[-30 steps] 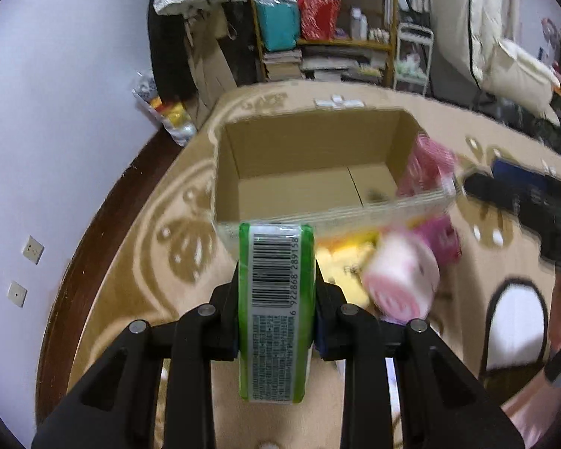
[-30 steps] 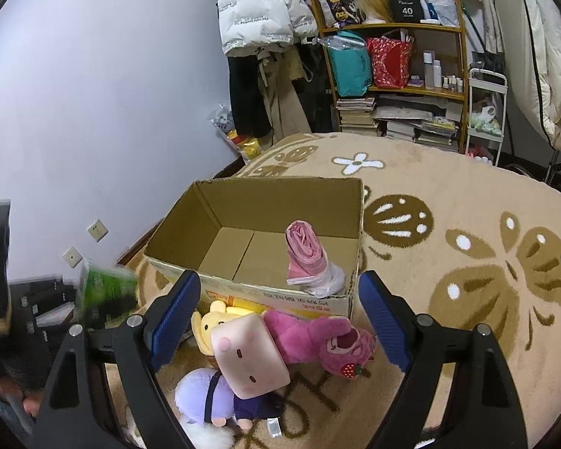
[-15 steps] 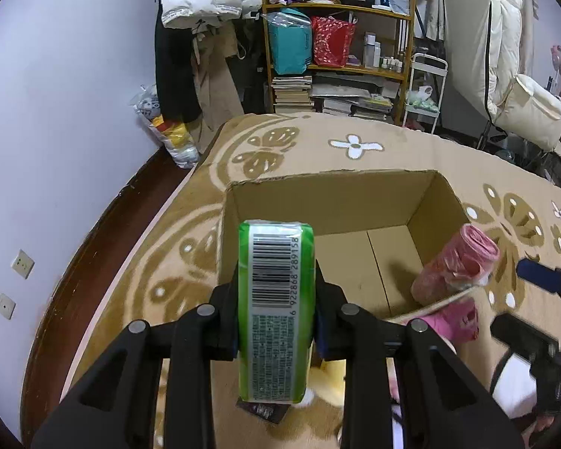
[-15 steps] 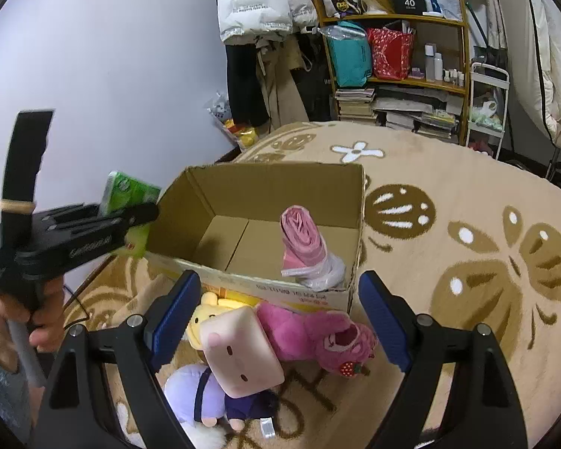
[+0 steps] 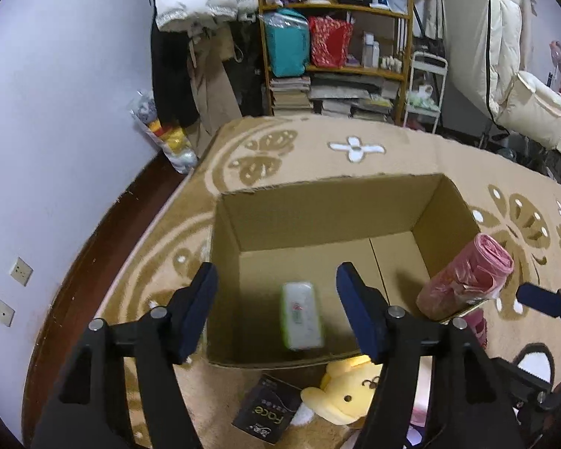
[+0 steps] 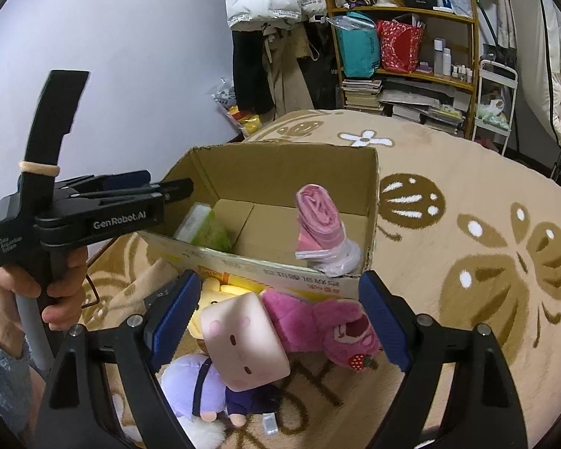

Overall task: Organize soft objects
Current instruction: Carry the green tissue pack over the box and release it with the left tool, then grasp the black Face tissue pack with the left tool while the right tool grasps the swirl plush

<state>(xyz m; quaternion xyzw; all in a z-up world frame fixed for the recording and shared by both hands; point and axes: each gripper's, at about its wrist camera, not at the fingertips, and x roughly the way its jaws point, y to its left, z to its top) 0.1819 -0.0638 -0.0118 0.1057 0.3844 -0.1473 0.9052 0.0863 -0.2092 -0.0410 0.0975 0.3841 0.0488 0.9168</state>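
An open cardboard box (image 5: 318,205) (image 6: 280,164) stands on the rug. A green tissue pack (image 5: 302,315) (image 6: 205,230) is inside it near the front wall, blurred. A pink roll of bags (image 5: 467,277) (image 6: 319,220) leans in the box's right corner. My left gripper (image 5: 276,310) (image 6: 175,189) is open and empty above the box's front edge. My right gripper (image 6: 280,318) is open above the toys in front of the box: a pink cube plush (image 6: 243,340), a magenta bear (image 6: 329,327), a purple doll (image 6: 194,389) and a yellow plush (image 5: 344,393).
A black packet (image 5: 267,417) lies on the rug by the box's front. A patterned beige rug (image 6: 467,224) covers the floor. A cluttered shelf (image 5: 336,56) and hanging coats (image 5: 198,37) stand at the back. The wall with sockets (image 5: 20,271) is on the left.
My left gripper has opened and let go of the green tissue pack, which has dropped into the box. The right gripper has stayed open over the toys.
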